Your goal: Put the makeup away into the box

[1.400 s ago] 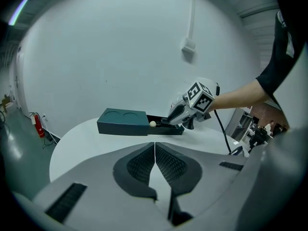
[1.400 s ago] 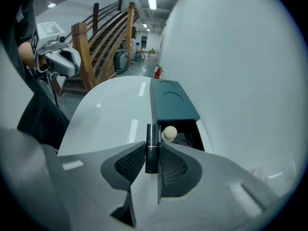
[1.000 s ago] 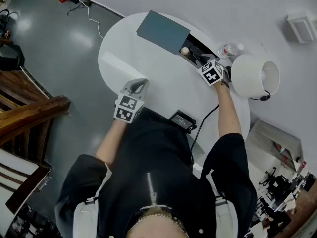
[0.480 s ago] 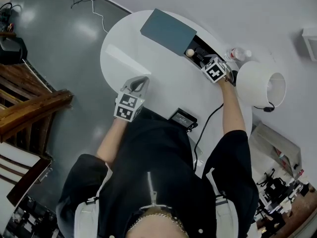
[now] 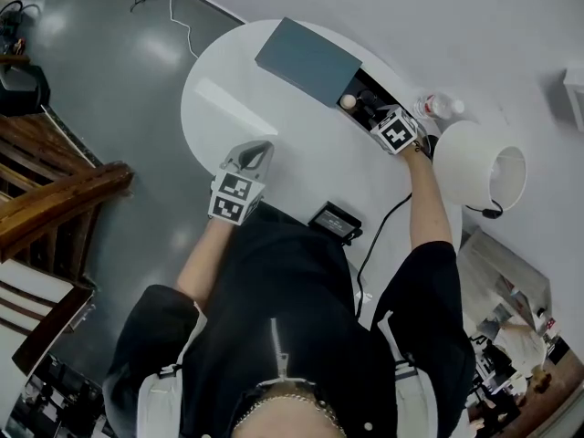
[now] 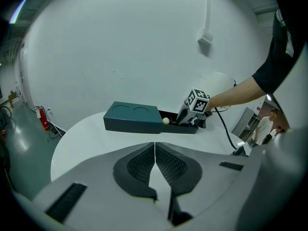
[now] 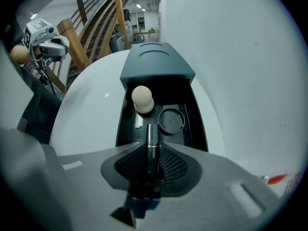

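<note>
A dark teal box (image 5: 306,60) lies at the back of the round white table (image 5: 228,108), its lid slid aside over the open tray (image 7: 190,114). Inside the tray sit a beige sponge (image 7: 142,98) and a round black compact (image 7: 171,121). My right gripper (image 7: 152,153) is shut on a black lipstick tube (image 7: 151,137), pointing steeply down just over the tray's near end; in the head view my right gripper (image 5: 372,115) is at the box's open end. My left gripper (image 6: 154,150) is shut with nothing in it, over the table's front edge, as the head view of the left gripper (image 5: 254,151) shows.
A white lamp shade (image 5: 474,162) and a water bottle (image 5: 438,108) stand right of the box, close to my right arm. A black device (image 5: 336,219) with a cable (image 5: 379,222) lies at the table's near edge. A wooden stair rail (image 5: 55,199) is on the floor side, left.
My right gripper has sunk toward the open tray with the lipstick in it. The left gripper has drifted only slightly.
</note>
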A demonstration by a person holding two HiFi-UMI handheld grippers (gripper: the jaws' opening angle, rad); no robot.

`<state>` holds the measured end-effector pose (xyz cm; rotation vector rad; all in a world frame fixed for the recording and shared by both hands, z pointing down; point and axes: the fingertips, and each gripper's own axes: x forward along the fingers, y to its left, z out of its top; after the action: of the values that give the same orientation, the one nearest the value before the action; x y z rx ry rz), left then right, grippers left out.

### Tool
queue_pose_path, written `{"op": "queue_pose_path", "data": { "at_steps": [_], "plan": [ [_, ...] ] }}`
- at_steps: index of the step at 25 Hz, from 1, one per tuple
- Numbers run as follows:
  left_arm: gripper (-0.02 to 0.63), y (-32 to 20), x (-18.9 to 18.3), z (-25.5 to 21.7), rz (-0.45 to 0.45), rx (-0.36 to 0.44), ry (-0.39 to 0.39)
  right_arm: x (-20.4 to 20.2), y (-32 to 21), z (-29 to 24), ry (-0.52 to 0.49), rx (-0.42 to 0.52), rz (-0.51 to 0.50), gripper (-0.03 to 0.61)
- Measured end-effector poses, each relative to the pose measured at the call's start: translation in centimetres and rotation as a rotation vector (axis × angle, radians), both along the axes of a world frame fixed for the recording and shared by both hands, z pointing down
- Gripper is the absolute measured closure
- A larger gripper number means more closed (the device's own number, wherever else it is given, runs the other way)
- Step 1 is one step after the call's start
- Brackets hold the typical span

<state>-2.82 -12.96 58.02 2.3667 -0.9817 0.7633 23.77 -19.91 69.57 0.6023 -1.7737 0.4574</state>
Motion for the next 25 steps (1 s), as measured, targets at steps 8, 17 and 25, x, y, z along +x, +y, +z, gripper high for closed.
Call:
{"op": "queue_pose_path", "data": {
  "at_steps": [8, 17, 25],
  "plan": [
    [0.598, 0.5, 0.5, 0.1, -0.015, -0.001, -0.002, 1.0, 0.6, 1.0, 0.008, -0.029, 0.009, 0.491],
    [0.599, 1.5, 0.2, -0.3, -0.021, 0.004, -0.009, 1.4, -0.8, -0.1, -0.023, 0.065, 0.118, 0.479],
    [0.598, 0.9, 1.2, -1.7, 0.004, 0.052, 0.002, -1.4, -0.8, -7.5, -0.235, 0.248, 0.258, 0.541]
  ]
}}
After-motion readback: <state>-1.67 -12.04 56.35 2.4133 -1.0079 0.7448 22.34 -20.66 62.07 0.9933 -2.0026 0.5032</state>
